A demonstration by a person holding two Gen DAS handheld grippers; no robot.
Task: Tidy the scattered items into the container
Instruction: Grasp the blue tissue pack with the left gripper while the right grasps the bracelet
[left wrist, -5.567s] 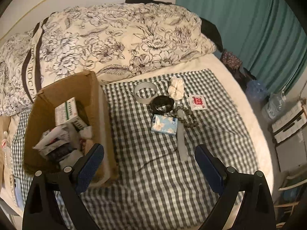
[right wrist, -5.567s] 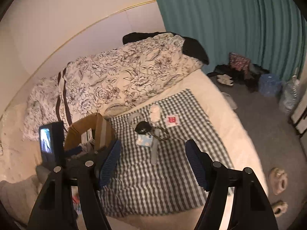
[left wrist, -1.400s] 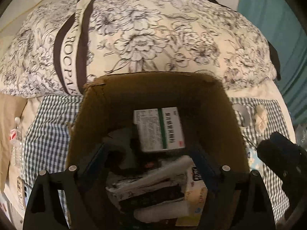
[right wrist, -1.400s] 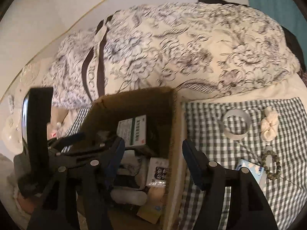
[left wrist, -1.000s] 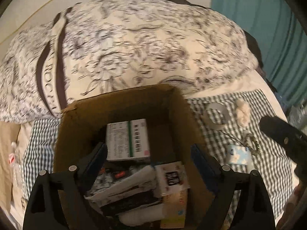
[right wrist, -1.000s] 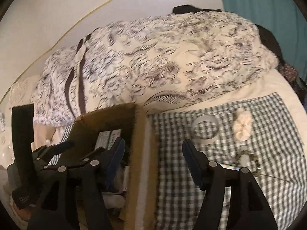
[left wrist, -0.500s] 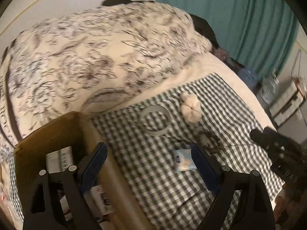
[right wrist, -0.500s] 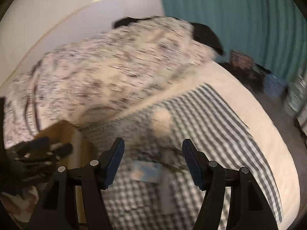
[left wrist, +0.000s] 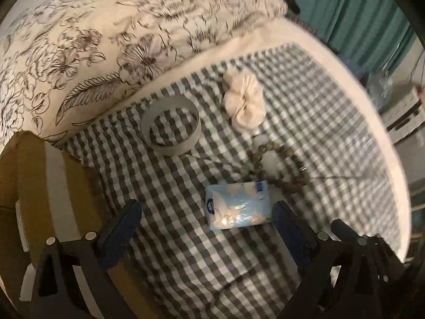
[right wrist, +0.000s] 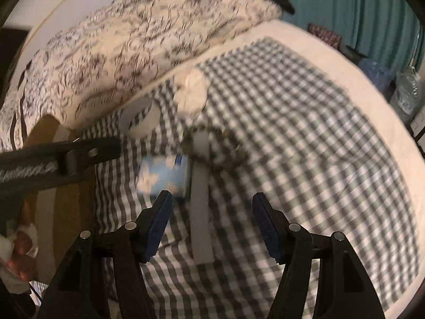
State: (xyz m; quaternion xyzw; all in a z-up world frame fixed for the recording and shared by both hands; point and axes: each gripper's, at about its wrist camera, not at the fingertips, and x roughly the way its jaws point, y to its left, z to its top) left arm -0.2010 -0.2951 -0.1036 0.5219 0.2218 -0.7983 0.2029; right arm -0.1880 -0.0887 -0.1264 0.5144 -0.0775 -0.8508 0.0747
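Observation:
On the checked cloth [left wrist: 186, 239] lie a blue tissue pack [left wrist: 237, 204], a grey tape ring [left wrist: 170, 129], a cream scrunchie [left wrist: 244, 103] and a bead bracelet [left wrist: 281, 164]. My left gripper [left wrist: 207, 226] is open and empty, hovering just short of the tissue pack. The cardboard box [left wrist: 32, 186] is at the left edge. In the blurred right wrist view my right gripper [right wrist: 212, 218] is open and empty above a grey stick [right wrist: 200, 186], with the tissue pack [right wrist: 162, 172] to its left.
A flowered duvet [left wrist: 106, 32] is piled behind the cloth. The bed's edge runs along the right, with a teal curtain [left wrist: 372, 26] and floor clutter beyond. The left gripper's body [right wrist: 53, 159] crosses the right wrist view at the left.
Both grippers have swung right, away from the box, and moved down towards the items on the cloth. Both stay open and empty.

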